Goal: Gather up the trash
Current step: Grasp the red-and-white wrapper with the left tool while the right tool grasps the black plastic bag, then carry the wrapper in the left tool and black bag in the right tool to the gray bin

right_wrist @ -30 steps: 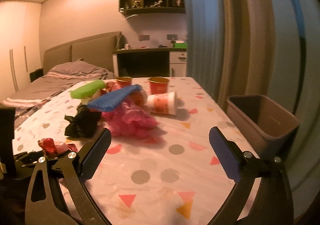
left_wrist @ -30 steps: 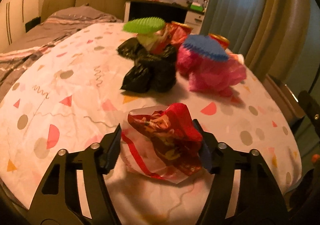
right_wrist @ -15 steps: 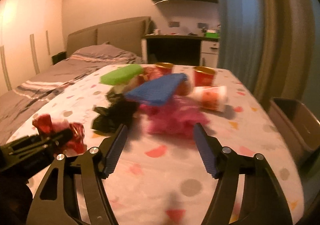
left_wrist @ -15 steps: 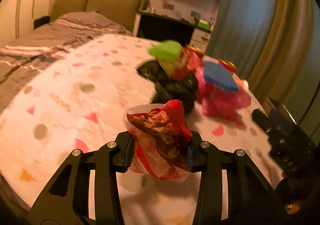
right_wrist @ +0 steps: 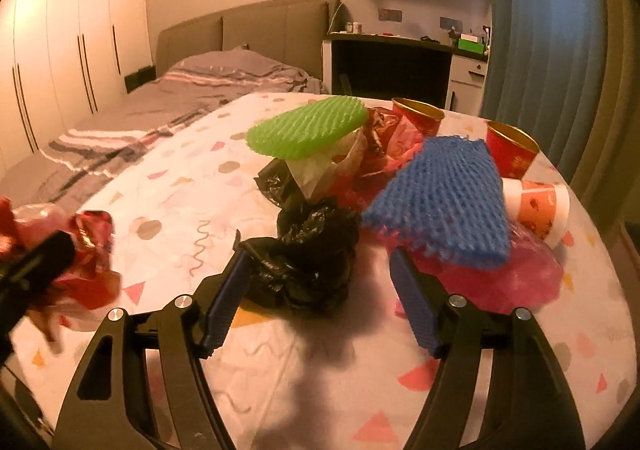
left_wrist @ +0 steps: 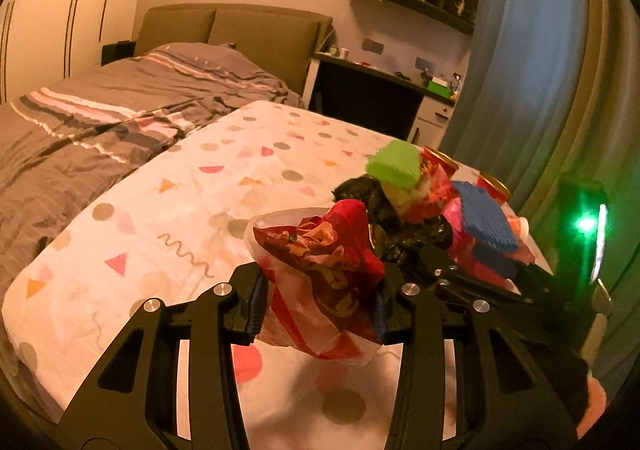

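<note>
My left gripper point(left_wrist: 320, 306) is shut on a crumpled red snack wrapper point(left_wrist: 320, 262) and holds it above the table point(left_wrist: 180, 217). The same wrapper point(right_wrist: 84, 250) shows at the left edge of the right wrist view. My right gripper point(right_wrist: 318, 290) is low over the table with its jaws opening. A crumpled black bag point(right_wrist: 308, 262) lies between its fingertips, close to the left pad and apart from the right one. Behind it sit a green foam net point(right_wrist: 308, 129), a blue foam net point(right_wrist: 444, 201) and a pink bag point(right_wrist: 528, 278).
Two upright red cups point(right_wrist: 418, 119) point(right_wrist: 512, 149) and a tipped orange-white cup point(right_wrist: 538, 209) stand at the table's far right. A bed point(right_wrist: 180, 101) lies along the left, a desk point(right_wrist: 392, 61) behind, and curtains point(right_wrist: 540, 29) on the right.
My left gripper closed on the red wrapper and lifted it off the table. My right gripper swung left from the bin side to the trash pile, and its jaws narrowed around the black bag.
</note>
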A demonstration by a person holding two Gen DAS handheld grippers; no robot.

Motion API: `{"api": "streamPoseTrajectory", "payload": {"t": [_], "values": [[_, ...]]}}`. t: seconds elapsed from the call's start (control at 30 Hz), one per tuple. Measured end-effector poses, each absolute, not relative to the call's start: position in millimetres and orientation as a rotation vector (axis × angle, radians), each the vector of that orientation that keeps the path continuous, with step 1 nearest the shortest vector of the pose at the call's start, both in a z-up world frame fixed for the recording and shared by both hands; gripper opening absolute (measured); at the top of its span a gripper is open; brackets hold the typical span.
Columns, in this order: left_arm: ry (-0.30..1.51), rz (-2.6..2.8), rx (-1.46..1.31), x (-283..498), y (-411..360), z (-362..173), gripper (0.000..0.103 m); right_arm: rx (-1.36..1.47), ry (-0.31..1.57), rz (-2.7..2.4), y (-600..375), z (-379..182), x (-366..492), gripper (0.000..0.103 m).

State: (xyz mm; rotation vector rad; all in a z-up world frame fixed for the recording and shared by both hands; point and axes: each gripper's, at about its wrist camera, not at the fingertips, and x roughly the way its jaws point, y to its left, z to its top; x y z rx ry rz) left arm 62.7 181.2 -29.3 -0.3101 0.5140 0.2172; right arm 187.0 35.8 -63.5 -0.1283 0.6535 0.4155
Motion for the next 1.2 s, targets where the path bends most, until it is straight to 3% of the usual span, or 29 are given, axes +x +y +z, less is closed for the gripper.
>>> {"api": "streamPoseTrajectory", "payload": {"t": [0.1, 0.17, 0.27, 0.33, 0.47, 0.53, 1.2], "values": [[0.513, 0.221, -0.313, 66.1, 185.6, -29.2, 0.04, -0.124, 0.681, 0.42, 40.1, -67.8, 195.4, 0.071], [0.513, 0.22, -0.316, 68.1, 188.3, -29.8, 0.04, -0.127, 0.689, 0.421, 42.7, -69.8, 199.7, 0.066], [0.518, 0.216, -0.321, 68.7, 189.3, -31.1, 0.04, -0.154, 0.703, 0.435, 48.8, -72.9, 202.1, 0.046], [0.519, 0.216, -0.324, 67.3, 190.1, -30.9, 0.04, -0.176, 0.696, 0.439, 52.2, -74.7, 202.2, 0.024], [0.516, 0.217, -0.318, 67.1, 189.7, -30.4, 0.04, -0.176, 0.67, 0.474, 49.3, -71.9, 195.4, 0.015], [0.516, 0.218, -0.317, 67.3, 190.0, -30.1, 0.04, -0.164, 0.655, 0.499, 44.9, -66.8, 186.3, 0.003], [0.467, 0.089, -0.229, 57.8, 115.8, -3.4, 0.04, -0.059, 0.435, 0.456, -73.9, -4.1, 91.9, 0.002]]}}
